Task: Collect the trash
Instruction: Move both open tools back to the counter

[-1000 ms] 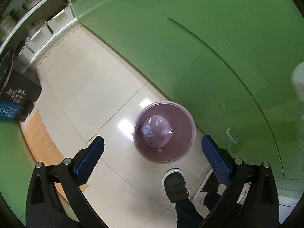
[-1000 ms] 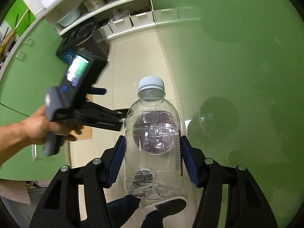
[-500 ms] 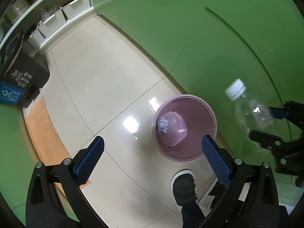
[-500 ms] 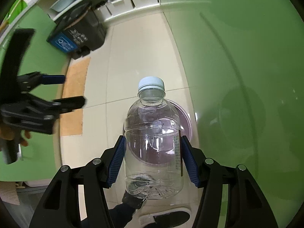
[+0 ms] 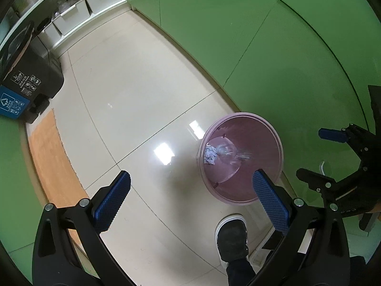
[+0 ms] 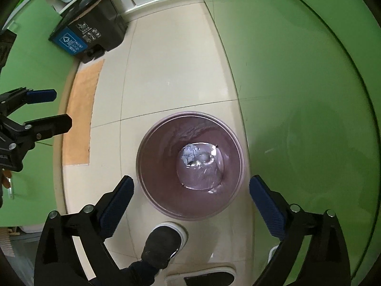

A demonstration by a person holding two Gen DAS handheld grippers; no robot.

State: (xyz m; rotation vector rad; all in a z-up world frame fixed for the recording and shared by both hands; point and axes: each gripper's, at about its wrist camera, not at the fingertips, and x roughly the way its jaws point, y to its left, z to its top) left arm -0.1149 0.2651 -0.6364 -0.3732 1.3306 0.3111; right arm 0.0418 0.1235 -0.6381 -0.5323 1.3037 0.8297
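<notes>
A round pink waste bin (image 6: pixel 152 178) stands on the tiled floor beside the green wall; it also shows in the left wrist view (image 5: pixel 262 131). Inside lie a crumpled paper ball (image 6: pixel 189 156) and a clear plastic bottle (image 6: pixel 202 169), blurred in the left wrist view (image 5: pixel 232 153). My right gripper (image 6: pixel 191 197) is open and empty, high above the bin. My left gripper (image 5: pixel 190 195) is open and empty, above the floor left of the bin. Each gripper shows in the other's view: the right one (image 5: pixel 333 157) and the left one (image 6: pixel 45 107).
A black recycling bin with a blue label (image 6: pixel 88 33) stands by white shelves with storage boxes (image 5: pixel 83 12). An orange mat (image 6: pixel 83 109) lies on the floor by a green cabinet. The person's black shoe (image 6: pixel 162 243) is just in front of the pink bin.
My right gripper has opened and the bottle has dropped into the pink bin. The left gripper has shifted so the bin sits further right in its view.
</notes>
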